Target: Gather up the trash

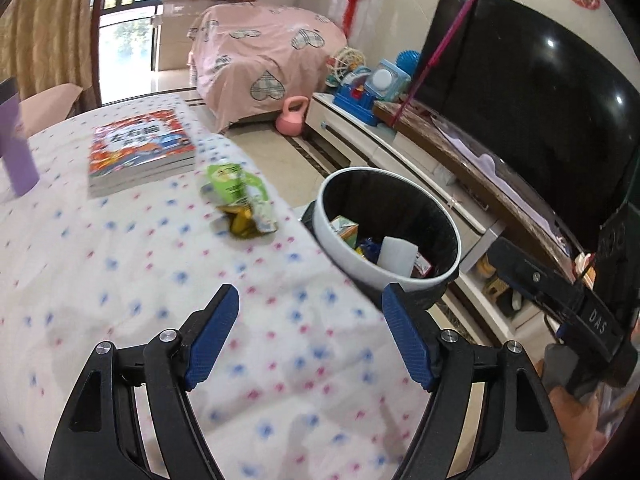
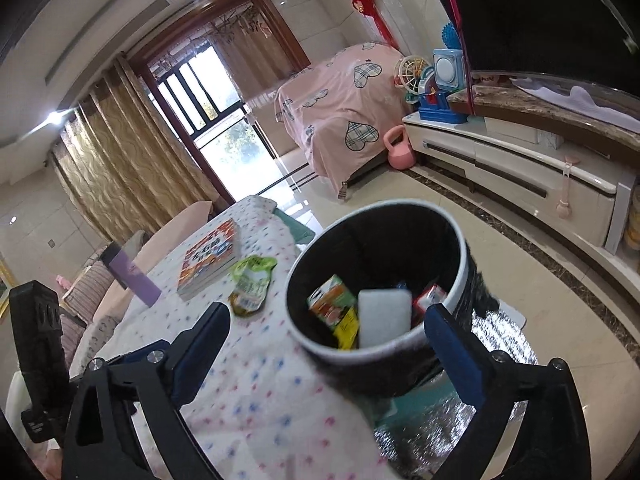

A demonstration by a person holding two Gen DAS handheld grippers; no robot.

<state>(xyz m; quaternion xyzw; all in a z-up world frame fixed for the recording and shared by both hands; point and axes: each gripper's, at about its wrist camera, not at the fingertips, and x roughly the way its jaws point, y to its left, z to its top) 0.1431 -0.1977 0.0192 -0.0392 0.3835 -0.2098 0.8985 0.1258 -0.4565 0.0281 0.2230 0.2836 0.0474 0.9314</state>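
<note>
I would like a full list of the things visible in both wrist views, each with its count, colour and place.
snack wrapper: 1, green and yellow, on the tablecloth near the bin
trash bin: 1, white rim, black liner, beside the table, trash inside
book stack: 1, red-orange cover, on the table
purple bottle: 1, far table side
tablecloth: 1, white with blue and pink dots
kettlebell: 1, pink, on the floor
television: 1, black, on the TV cabinet
pink cover: 1, heart pattern, over furniture
left tool: 1, black, blue pads, open, empty
right tool: 1, same, open, empty
</note>
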